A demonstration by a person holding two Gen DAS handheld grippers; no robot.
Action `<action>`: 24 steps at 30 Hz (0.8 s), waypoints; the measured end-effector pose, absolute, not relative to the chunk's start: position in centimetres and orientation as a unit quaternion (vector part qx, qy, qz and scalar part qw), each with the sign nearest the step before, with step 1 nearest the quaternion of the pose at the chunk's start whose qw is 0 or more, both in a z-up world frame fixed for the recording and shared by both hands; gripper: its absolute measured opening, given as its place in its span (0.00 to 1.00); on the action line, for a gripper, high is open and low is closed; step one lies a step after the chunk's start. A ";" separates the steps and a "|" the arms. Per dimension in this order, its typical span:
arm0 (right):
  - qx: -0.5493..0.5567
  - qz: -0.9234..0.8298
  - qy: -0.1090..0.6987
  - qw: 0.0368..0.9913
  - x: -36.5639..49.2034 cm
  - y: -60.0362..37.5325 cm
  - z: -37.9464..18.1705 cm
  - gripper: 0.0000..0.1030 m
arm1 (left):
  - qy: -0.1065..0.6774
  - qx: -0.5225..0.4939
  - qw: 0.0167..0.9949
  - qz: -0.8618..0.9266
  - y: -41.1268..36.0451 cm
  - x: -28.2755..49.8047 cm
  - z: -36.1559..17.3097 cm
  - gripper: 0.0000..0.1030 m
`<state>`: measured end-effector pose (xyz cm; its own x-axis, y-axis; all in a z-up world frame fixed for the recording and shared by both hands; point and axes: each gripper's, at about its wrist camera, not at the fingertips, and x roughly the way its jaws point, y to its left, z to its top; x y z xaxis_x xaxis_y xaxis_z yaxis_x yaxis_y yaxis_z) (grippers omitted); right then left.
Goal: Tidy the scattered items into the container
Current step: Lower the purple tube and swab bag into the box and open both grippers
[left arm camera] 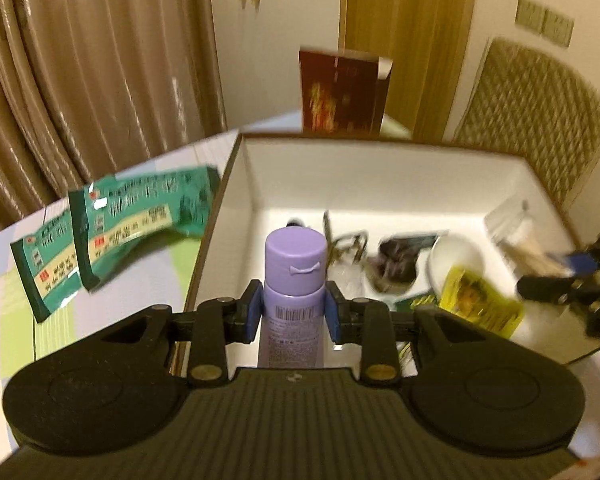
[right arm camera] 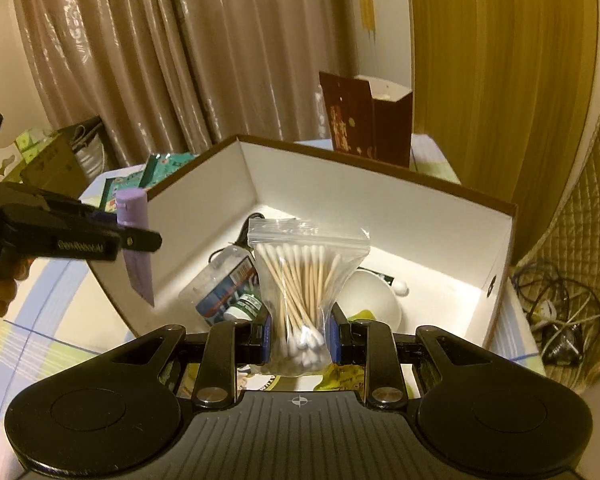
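left gripper (left arm camera: 293,312): blue pads clamped on the neck of the purple tube (left arm camera: 294,280), just below its cap, cap pointing away from the camera. grip set high so the tapered body hangs clear under the pads. carried above the near-left corner of the container (left arm camera: 380,168), a white-walled open box, apparently ready for lowering; not yet resting on the floor of the box.

right gripper (right arm camera: 298,340): pads pinching the cotton swab bag (right arm camera: 306,276) at its lower end, zip seal upward, swabs standing inside. held over the near edge of the box, above a white bowl (right arm camera: 374,292) and a clear bottle (right arm camera: 220,280) already inside.

pose: both tools angled downward into the box, side by side, left tool visible at the left edge of the right wrist view.

remaining outside: green sachets (left arm camera: 100,232) lying flat on the tablecloth, just beside the left wall. dark red carton (left arm camera: 342,92) upright behind the far wall.
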<state>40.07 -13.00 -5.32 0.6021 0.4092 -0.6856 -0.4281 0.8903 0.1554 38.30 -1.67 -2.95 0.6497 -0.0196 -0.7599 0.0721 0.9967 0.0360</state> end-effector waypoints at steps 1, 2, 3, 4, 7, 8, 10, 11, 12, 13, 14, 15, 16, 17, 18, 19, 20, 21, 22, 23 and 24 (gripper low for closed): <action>-0.012 0.234 0.382 0.894 40.2 -13.0 -5.4 0.23 | 0.426 0.035 0.904 -0.025 -1.7 38.6 -3.5 0.26; -0.013 0.234 0.383 0.893 40.3 -12.9 -5.5 0.23 | 0.433 0.038 0.900 -0.025 -1.7 38.8 -3.9 0.26; -0.014 0.234 0.385 0.893 40.3 -12.9 -5.6 0.23 | 0.440 0.040 0.897 -0.024 -1.7 39.0 -4.4 0.26; -0.014 0.234 0.387 0.892 40.4 -12.9 -5.7 0.23 | 0.446 0.043 0.894 -0.024 -1.7 39.1 -4.8 0.26; -0.015 0.234 0.393 0.889 40.7 -12.8 -6.0 0.23 | 0.462 0.049 0.885 -0.025 -1.7 39.4 -5.9 0.26; -0.016 0.234 0.396 0.888 40.8 -12.7 -6.1 0.23 | 0.468 0.050 0.882 -0.025 -1.7 39.5 -6.3 0.26; -0.018 0.234 0.402 0.885 41.0 -12.6 -6.4 0.23 | 0.482 0.053 0.874 -0.024 -1.7 39.7 -7.0 0.26; -0.019 0.234 0.405 0.884 41.1 -12.6 -6.5 0.23 | 0.489 0.054 0.870 -0.024 -1.7 39.8 -7.4 0.26; -0.021 0.233 0.408 0.882 41.2 -12.5 -6.6 0.23 | 0.496 0.056 0.866 -0.025 -1.8 39.9 -7.8 0.26; -0.021 0.232 0.412 0.881 41.3 -12.5 -6.8 0.23 | 0.502 0.059 0.863 -0.026 -1.8 40.0 -8.1 0.27; -0.021 0.232 0.415 0.880 41.3 -12.6 -6.9 0.23 | 0.503 0.060 0.862 -0.026 -1.8 40.0 -8.3 0.27; -0.021 0.231 0.418 0.878 41.4 -12.6 -7.1 0.23 | 0.503 0.061 0.862 -0.026 -1.9 40.1 -8.4 0.27; -0.021 0.231 0.421 0.877 41.5 -12.6 -7.2 0.23 | 0.504 0.061 0.861 -0.027 -1.9 40.2 -8.4 0.27; -0.022 0.230 0.423 0.876 41.5 -12.5 -7.3 0.23 | 0.505 0.060 0.861 -0.027 -1.8 40.3 -8.5 0.27; -0.022 0.230 0.425 0.875 41.5 -12.5 -7.3 0.23 | 0.506 0.058 0.860 -0.028 -1.8 40.4 -8.6 0.27; -0.022 0.229 0.427 0.875 41.5 -12.5 -7.4 0.23 | 0.507 0.057 0.860 -0.029 -1.7 40.5 -8.6 0.27; -0.022 0.230 0.428 0.874 41.5 -12.5 -7.5 0.23 | 0.507 0.056 0.860 -0.030 -1.7 40.5 -8.6 0.27; -0.022 0.230 0.429 0.873 41.5 -12.4 -7.6 0.23 | 0.507 0.055 0.860 -0.030 -1.7 40.5 -8.6 0.27; -0.022 0.230 0.430 0.873 41.6 -12.4 -7.6 0.23 | 0.506 0.054 0.860 -0.029 -1.7 40.5 -8.6 0.27; -0.023 0.230 0.432 0.872 41.6 -12.3 -7.6 0.23 | 0.505 0.052 0.861 -0.029 -1.7 40.4 -8.6 0.27; -0.023 0.230 0.433 0.871 41.6 -12.2 -7.7 0.23 | 0.505 0.049 0.861 -0.031 -1.6 40.3 -8.6 0.27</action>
<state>41.59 -12.22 -7.67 0.5191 0.3798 -0.7657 -0.4203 0.8935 0.1582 40.29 -1.64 -8.63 0.4878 -0.0034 -0.8730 0.1025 0.9933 0.0535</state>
